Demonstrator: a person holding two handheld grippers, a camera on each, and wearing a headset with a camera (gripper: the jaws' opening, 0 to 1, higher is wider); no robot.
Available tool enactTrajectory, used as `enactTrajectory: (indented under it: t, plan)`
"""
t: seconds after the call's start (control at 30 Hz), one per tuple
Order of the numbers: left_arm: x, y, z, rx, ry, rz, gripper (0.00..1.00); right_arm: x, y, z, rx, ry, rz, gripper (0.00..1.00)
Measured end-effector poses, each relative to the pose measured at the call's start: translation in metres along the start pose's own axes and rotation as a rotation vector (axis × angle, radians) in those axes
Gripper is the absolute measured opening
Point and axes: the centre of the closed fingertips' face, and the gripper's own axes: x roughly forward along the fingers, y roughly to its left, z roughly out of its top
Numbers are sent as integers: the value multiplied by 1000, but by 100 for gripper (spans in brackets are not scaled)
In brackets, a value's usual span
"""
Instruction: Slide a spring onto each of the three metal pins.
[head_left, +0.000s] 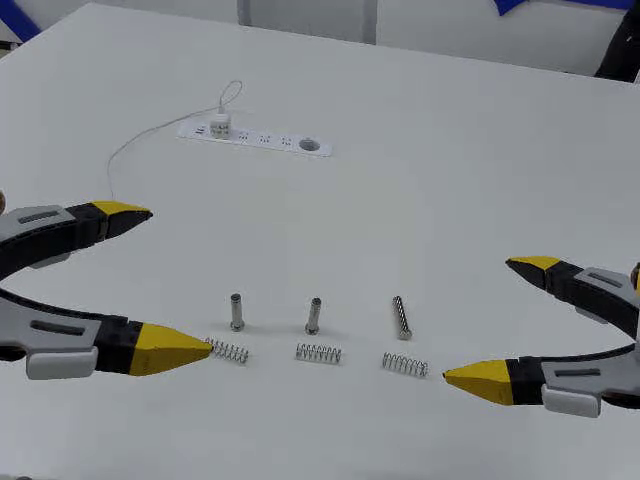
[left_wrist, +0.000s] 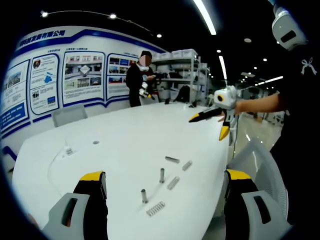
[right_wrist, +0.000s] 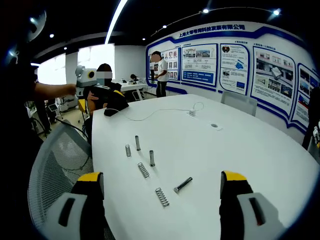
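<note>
Zero for three: springs (head_left: 318, 352) loose beside bare pins (head_left: 314, 316), left hand-held gripper (head_left: 160, 280) and right hand-held gripper (head_left: 483, 320) wide open, empty.

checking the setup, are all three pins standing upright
No, the rightmost pin lies on its side; the left pin and middle pin stand.

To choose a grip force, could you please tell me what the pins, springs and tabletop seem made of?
The pins look like bare metal, probably steel: grey, smooth, dully glossy. The springs look like thin coiled steel wire, silvery. The tabletop is plain white and matte, perhaps laminate or painted board; I cannot tell which.
</note>
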Motion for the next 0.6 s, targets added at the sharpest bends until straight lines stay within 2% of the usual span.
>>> enactTrajectory:
  t: [0.13, 0.27, 0.33, 0.47, 0.6]
  plan:
    - [2, -1, -1, -3, 5, -7, 100, -1, 2, -2, -4, 7, 0, 99]
    - [1, 0, 13, -33, -69, -3, 100, -4, -3, -4, -8, 6, -30, 99]
    - [1, 1, 15, -39, -77, -3, 100, -6, -4, -3, 3, -4, -31, 99]
    - [0, 2, 11, -38, -62, 4, 100, -5, -5, -2, -7, -4, -39, 99]
    - [-2, 3, 17, -58, -103, 14, 100, -3, -7, -3, -14, 1, -59, 98]
